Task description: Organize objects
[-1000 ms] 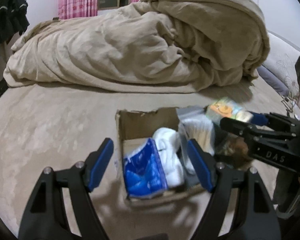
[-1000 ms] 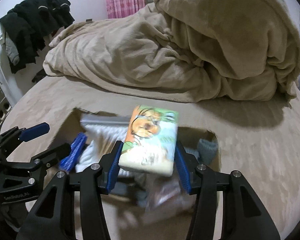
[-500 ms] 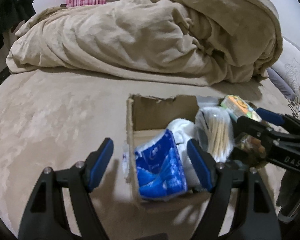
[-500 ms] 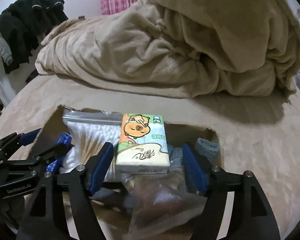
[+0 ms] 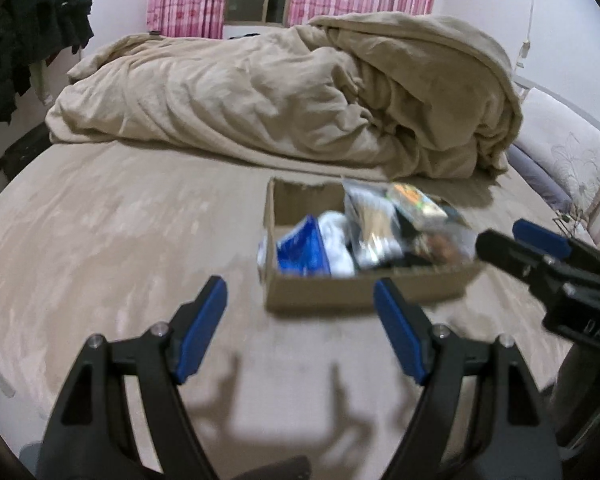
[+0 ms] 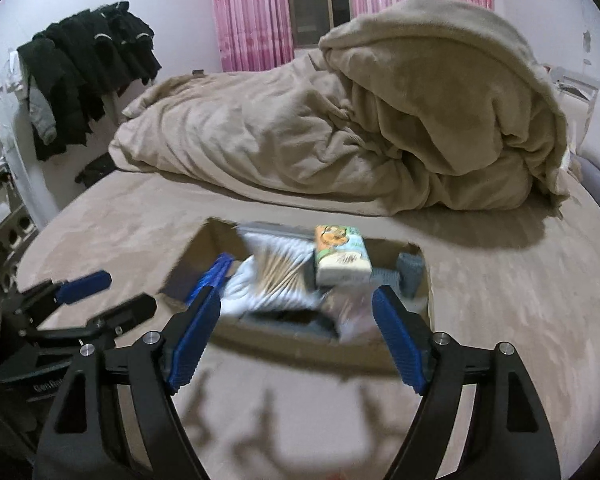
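My left tool point(image 5: 300, 312) hangs wide open and empty above the bed point(image 5: 120, 240), short of the cardboard box point(image 5: 364, 292). My right tool point(image 6: 296, 320) is spread open too, gripping nothing, at the box's near edge. Inside the box, the tissue pack with the cartoon print point(image 6: 342, 258) rests on top beside the bag of cotton swabs point(image 6: 276, 272), with a blue packet point(image 5: 300, 248) at the left end. A rumpled beige blanket point(image 6: 340, 128) lies behind.

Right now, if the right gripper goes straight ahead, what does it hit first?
Probably the cardboard box: its near wall lies straight ahead between the open fingers of the right gripper. Just past it sit the cotton swabs and tissue pack. Depth is unclear.
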Action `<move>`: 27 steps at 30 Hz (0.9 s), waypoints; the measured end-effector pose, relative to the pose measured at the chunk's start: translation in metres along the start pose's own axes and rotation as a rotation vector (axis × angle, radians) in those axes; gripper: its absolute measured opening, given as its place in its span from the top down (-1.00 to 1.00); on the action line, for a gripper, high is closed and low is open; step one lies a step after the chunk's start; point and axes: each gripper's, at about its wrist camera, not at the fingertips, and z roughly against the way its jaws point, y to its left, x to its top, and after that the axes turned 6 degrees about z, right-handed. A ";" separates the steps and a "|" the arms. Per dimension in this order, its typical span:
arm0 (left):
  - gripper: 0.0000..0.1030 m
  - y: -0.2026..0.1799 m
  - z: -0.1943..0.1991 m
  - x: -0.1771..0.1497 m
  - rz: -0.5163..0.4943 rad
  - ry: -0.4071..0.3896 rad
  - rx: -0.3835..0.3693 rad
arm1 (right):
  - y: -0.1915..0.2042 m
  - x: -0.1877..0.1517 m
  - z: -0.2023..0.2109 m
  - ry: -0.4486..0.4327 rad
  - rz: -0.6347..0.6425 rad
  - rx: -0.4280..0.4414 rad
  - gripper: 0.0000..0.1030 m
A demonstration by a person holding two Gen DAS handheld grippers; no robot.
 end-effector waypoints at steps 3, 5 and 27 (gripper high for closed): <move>-0.50 0.000 0.023 -0.017 -0.005 0.001 0.006 | 0.009 -0.011 0.022 -0.001 -0.009 0.007 -0.58; -0.59 0.002 0.037 -0.026 -0.002 -0.005 0.016 | 0.016 -0.020 0.035 0.006 -0.010 0.010 -0.58; -0.88 0.000 0.126 -0.082 -0.034 -0.039 -0.026 | 0.057 -0.084 0.108 0.025 -0.036 -0.020 -0.58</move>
